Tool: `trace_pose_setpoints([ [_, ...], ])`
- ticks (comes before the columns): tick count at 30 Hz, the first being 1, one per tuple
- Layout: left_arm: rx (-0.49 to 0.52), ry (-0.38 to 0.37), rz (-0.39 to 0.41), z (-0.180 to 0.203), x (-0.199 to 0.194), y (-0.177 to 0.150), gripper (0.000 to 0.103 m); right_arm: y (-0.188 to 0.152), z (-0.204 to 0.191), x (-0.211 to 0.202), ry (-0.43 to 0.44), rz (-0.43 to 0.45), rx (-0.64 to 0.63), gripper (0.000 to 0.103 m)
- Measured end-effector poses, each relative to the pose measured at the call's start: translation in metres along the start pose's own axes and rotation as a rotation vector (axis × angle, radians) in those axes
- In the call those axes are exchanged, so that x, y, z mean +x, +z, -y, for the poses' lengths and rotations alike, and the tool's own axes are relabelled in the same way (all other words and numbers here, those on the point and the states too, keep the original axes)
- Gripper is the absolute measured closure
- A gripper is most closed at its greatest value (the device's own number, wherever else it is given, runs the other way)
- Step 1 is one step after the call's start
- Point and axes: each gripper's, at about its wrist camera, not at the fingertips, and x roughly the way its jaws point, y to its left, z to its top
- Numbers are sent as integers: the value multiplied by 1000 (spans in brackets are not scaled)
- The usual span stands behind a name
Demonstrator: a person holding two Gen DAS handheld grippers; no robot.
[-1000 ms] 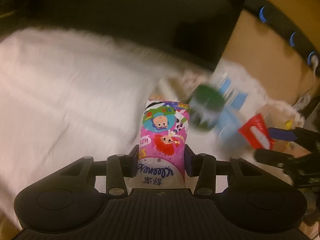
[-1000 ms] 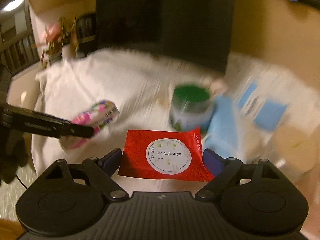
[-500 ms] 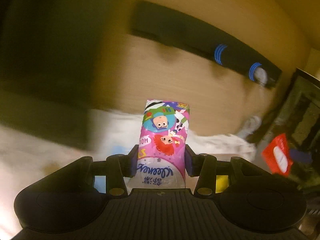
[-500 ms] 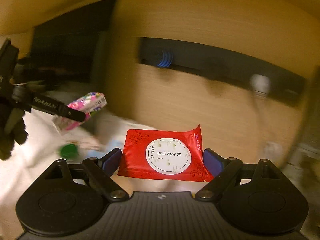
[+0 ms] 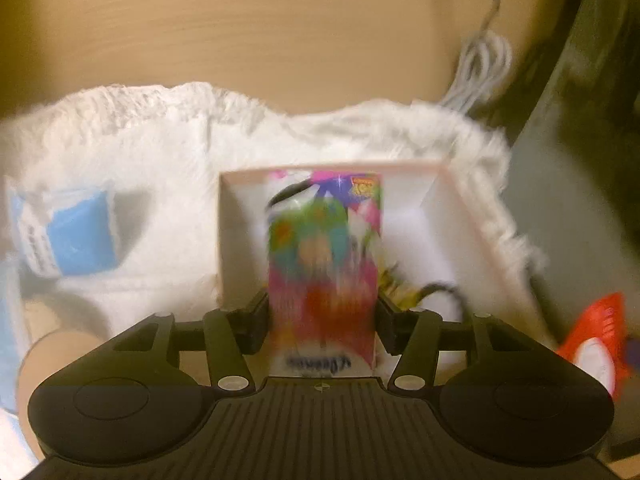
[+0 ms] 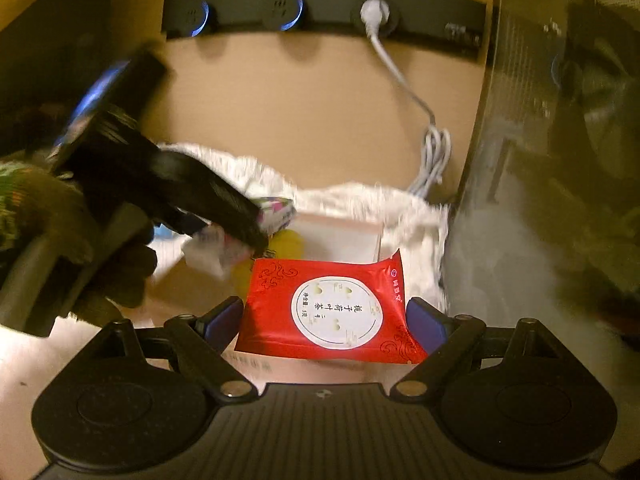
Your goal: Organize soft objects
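Note:
A pink cartoon-print tissue pack is smeared with motion between the fingers of my left gripper, whose jaws are opening, with the pads just clear of its sides. It hangs over an open white box on a fluffy white cloth. My right gripper is shut on a red tea packet, held flat near the box's front edge. The right wrist view shows the left gripper in a gloved hand, with the tissue pack at its tip.
Something yellow lies in the box. A blue and white packet lies on the cloth to the left. A white cable hangs from a wall socket strip. A dark mesh surface stands close on the right.
Both grippers swung right from the table's middle to the white box. The tissue pack, sharp and gripped before, now smears between wider left jaws. The red packet stays gripped.

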Motion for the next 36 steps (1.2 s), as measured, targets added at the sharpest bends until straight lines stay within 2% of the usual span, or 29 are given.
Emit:
trace_pose_setpoints([
  [1,-27,-13,20,-3,-3,-2,45,-4,0,1,6,-3,-5,15],
  [3,-121,-99,87,-18,-19,-7,44,-5,-3,6,26,-5,-6,15],
  [5,-183,-151,153,-24,-31,0,45,-4,-6,12,33,2,-4,15],
  [7,-209,-177,210,-30,-50,2,45,3,-7,26,29,9,0,15],
  [10,-198,-202,243,-31,-69,5,45,15,-7,53,45,0,18,14],
  [13,-152,-190,196,-25,-65,11,45,24,-12,94,21,-83,12,14],
  [15,-100,-149,157,-17,-57,16,45,26,-16,116,12,-165,15,14],
  [17,-58,-129,129,-13,-47,24,45,26,-18,121,30,-202,23,14],
  [18,-47,-125,87,-11,-41,28,45,26,-17,118,44,-205,28,14],
  [21,27,-72,-136,0,-5,35,47,23,-14,94,65,-160,19,10],
  [22,44,-60,-149,5,4,34,47,22,-13,86,55,-143,4,10],
  [24,52,-68,-151,12,18,33,47,17,-11,72,21,-114,-21,10],
  [26,43,-116,-162,18,29,28,44,11,-7,60,-16,-92,-30,10],
  [28,75,-145,-150,28,31,25,42,6,-2,52,-30,-86,-34,10],
  [31,104,-194,-72,31,15,31,44,2,2,44,-45,-79,-26,10],
  [34,44,-263,22,20,-11,43,44,2,3,40,-45,-83,-8,10],
  [36,16,-326,53,11,-26,48,45,3,2,39,-42,-83,-1,10],
])
